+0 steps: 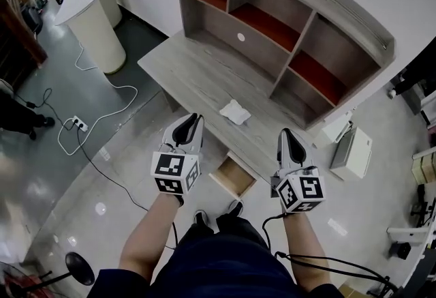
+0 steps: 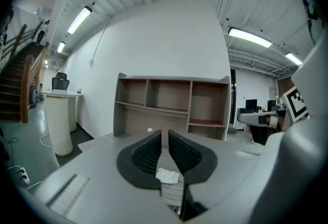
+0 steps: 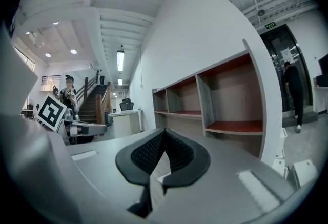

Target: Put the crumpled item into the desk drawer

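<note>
A crumpled white item [image 1: 235, 111] lies on the grey wooden desk [image 1: 197, 71], near its front edge. Under that edge a small drawer [image 1: 232, 177] stands pulled out. My left gripper [image 1: 193, 119] hovers just left of the item, short of the desk edge, its jaws a narrow slit apart with nothing between them. Through that slit the crumpled item [image 2: 167, 175] shows in the left gripper view. My right gripper [image 1: 287, 133] hangs at the desk's front edge, right of the item and above the drawer's right side; its tips meet, holding nothing.
A hutch of open shelves [image 1: 272, 24] with red boards backs the desk. A round white pedestal table [image 1: 92, 7] stands at the left, with a power strip [image 1: 80, 124] and cable on the floor. A white box [image 1: 351, 152] sits at the right. My feet [image 1: 214, 211] are below the drawer.
</note>
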Tool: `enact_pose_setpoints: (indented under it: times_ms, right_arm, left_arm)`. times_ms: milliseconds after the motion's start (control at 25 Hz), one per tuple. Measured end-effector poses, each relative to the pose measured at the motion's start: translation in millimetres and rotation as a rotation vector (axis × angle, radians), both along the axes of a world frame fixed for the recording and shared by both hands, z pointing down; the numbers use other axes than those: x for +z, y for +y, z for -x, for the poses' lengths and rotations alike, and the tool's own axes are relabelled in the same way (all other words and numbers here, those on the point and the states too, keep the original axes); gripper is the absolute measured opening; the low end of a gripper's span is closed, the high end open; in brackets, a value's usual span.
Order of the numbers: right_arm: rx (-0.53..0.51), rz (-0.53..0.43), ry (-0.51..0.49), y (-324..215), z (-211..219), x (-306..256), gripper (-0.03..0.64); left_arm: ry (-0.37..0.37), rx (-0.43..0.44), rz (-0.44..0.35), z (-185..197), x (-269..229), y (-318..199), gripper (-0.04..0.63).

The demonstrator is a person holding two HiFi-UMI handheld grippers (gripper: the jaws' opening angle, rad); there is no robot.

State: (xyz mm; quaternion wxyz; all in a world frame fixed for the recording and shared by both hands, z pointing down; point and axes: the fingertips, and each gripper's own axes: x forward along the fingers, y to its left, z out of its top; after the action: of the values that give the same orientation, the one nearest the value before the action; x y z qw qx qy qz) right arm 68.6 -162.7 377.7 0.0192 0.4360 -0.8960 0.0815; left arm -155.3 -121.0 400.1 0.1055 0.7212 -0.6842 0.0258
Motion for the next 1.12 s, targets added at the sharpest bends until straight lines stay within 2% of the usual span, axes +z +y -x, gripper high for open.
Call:
enact_pose_setpoints:
  times_ms: [280, 520, 920, 1120]
  right_arm:
    - [-0.036, 0.044, -0.027, -35.0, -13.7, 18.2, 0.006]
    - [-0.024, 0.083, -0.038, -53.3, -24.7, 35.3, 0.006]
    - [0.141, 0.147, -0.008, -64.2, -61.2, 58.2, 0.006]
    - [0.241, 0.193, 0.003, -55.8, -85.7, 77.0, 0.006]
  left_arm:
    - [0.002, -0.009, 0.066, -5.5, 24.0, -30.8, 0.048]
    - [-0.028, 0.055, 0.167, -13.7, 62.9, -60.3, 0.049]
    - [-0.046, 0.265, 0.391, -26.7, 163.7, -121.4, 0.052]
    - [-0.112, 0.415, 0.523, -45.6, 223.5, -139.0, 0.078]
